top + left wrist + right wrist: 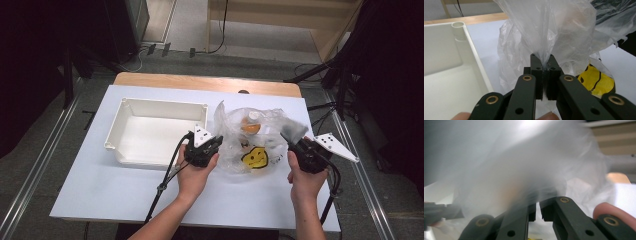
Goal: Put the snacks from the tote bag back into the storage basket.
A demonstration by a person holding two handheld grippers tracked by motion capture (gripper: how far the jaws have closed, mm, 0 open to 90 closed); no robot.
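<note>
Clear plastic bag (252, 137) sits centre-right of the high view on the white table (90, 185), smiley print facing up, orange item inside. Left gripper (212, 145) is clamped tight on a bunched fold of the bag's left edge; left gripper view shows the film pinched between its jaws. Right gripper (295, 142) is at the bag's right edge; its view shows the jaws nearly closed, film draped over them, grip unconfirmed. White tray (127, 112) is upper left, just beside the bag.
</note>
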